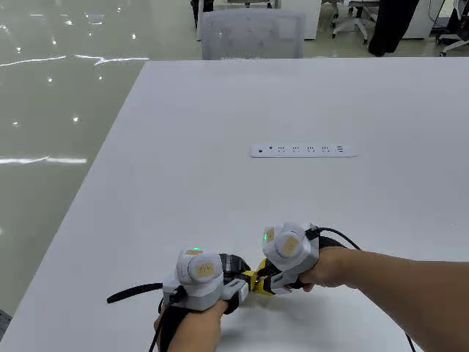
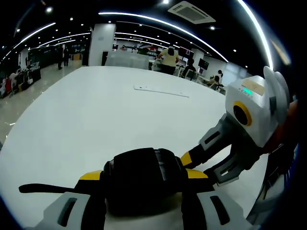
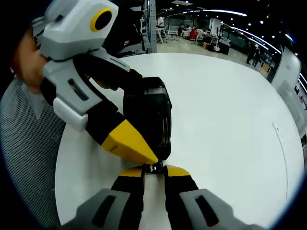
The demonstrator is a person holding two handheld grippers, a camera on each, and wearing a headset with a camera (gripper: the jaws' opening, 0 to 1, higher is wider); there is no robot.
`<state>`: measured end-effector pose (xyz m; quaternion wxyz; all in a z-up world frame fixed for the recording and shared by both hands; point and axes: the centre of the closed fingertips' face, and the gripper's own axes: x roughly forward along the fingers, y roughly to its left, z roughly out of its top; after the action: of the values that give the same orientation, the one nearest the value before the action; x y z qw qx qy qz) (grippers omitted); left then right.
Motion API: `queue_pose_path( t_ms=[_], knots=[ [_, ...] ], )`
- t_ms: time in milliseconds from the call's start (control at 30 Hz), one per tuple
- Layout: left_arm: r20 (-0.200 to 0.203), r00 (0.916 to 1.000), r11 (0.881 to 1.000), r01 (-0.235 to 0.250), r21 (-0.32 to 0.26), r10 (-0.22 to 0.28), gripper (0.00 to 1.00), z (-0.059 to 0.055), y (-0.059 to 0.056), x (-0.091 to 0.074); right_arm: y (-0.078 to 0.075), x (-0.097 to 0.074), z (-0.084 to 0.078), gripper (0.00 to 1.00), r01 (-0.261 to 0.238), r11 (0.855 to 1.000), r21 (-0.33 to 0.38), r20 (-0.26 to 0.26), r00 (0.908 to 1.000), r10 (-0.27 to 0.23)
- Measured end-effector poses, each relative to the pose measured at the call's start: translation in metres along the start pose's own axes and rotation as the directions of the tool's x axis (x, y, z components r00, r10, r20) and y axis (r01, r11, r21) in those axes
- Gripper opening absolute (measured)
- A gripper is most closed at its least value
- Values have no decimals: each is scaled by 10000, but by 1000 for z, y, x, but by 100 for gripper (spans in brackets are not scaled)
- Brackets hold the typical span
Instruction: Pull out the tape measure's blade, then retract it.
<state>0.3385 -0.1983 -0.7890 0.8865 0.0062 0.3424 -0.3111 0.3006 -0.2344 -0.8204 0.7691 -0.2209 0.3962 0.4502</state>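
Tape measure (image 2: 144, 175): black case sat closest to my left camera, low over the white table (image 1: 220, 147), near its front edge.
Left gripper (image 2: 144, 191): I had its jaws clamped on the case's two sides.
Right gripper (image 3: 154, 172): yellow tips pinched the blade tip (image 3: 154, 166) at the case's mouth.
Strap (image 2: 43, 188): black, trailed left from the case.
Power strip (image 1: 303, 150): mid-table, well apart.
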Motion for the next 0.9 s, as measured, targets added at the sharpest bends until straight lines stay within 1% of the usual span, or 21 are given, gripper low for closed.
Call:
queue_pose_path(
  t_ms=[367,533,600,700,767,833,900],
  knots=[
    [-15,10000,10000,12,-19,-12,61,0,0,0,0,2,3,14,43,9999,134,36,10000,-44],
    [162,9996,9997,219,-129,-217,63,0,-1,-1,0,3,4,14,46,9999,94,105,9999,-47],
    [90,9994,9992,336,-211,-334,63,0,-1,-1,0,3,4,14,55,9999,93,111,9999,-56],
    [-140,9984,9978,543,-393,-549,63,-1,-1,-2,0,3,4,15,81,9999,101,89,9999,-81],
    [-227,9983,9981,532,-312,-539,65,-3,2,-2,0,3,3,15,111,9999,60,52,9999,-111],
    [-224,9975,9977,663,-131,-666,68,-3,5,-4,0,3,3,15,151,9998,-132,18,9999,-151],
    [-349,9965,9971,760,-99,-763,69,-5,8,-6,0,2,3,15,241,9997,43,42,9997,-241]
  ],
)
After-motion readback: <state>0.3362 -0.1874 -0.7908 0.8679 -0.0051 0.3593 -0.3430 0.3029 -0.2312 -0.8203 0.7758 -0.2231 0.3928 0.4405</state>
